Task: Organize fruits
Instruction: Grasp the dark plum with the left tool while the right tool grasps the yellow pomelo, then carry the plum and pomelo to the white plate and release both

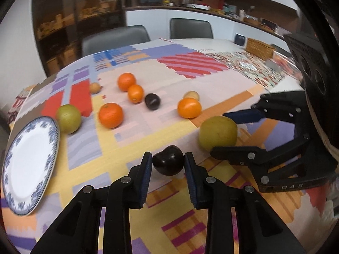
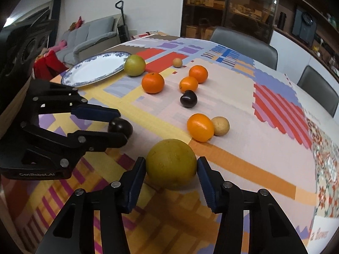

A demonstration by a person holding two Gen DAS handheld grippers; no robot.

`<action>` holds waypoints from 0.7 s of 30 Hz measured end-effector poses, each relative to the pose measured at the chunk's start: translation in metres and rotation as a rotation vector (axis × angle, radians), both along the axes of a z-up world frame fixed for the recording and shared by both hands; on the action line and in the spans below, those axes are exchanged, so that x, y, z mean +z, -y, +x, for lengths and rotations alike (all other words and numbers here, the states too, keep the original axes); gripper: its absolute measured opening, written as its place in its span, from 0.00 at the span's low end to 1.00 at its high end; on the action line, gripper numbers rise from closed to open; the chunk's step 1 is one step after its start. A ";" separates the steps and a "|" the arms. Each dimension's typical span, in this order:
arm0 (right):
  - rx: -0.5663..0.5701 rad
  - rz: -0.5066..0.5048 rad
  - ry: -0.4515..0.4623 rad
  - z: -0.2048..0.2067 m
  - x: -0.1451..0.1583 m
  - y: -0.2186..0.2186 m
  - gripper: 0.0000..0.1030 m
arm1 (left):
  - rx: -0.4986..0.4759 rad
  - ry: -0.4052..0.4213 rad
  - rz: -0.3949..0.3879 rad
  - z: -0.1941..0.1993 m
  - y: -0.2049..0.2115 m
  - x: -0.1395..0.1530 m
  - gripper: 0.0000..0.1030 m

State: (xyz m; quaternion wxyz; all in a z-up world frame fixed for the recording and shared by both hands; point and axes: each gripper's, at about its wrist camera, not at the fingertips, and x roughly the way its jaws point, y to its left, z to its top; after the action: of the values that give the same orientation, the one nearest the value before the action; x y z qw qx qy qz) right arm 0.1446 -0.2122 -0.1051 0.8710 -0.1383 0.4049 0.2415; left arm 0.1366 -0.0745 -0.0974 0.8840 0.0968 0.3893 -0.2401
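My left gripper [image 1: 168,157] has its jaws against both sides of a dark plum [image 1: 168,160] on the tablecloth; it also shows in the right wrist view [image 2: 119,126]. My right gripper [image 2: 171,165] has its jaws touching both sides of a large yellow-green fruit [image 2: 171,164], also visible in the left wrist view [image 1: 218,132]. A blue-rimmed white plate [image 1: 29,165] lies at the left, also visible in the right wrist view [image 2: 97,68]. Several oranges [image 1: 110,115], a second plum [image 1: 152,101] and another green fruit [image 1: 68,118] lie scattered.
Two small tan fruits [image 2: 220,126] [image 2: 177,62] lie among the oranges. A patchwork tablecloth [image 1: 127,139] covers the table. Grey chairs [image 1: 115,37] stand at the far edge. A wicker basket [image 1: 259,47] sits at the far right.
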 end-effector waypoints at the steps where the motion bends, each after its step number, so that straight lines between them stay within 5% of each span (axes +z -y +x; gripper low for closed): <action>1: -0.006 0.007 0.001 -0.001 0.001 -0.001 0.49 | 0.010 0.002 -0.004 0.000 -0.002 0.001 0.30; 21: -0.042 0.158 0.096 -0.028 0.060 -0.072 0.49 | 0.330 0.088 -0.003 -0.040 -0.106 0.048 0.30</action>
State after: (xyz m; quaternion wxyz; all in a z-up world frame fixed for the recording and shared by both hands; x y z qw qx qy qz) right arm 0.1166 -0.1406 -0.0449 0.9025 -0.0722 0.3453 0.2472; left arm 0.0962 0.0316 -0.0494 0.9277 0.0408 0.3606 -0.0876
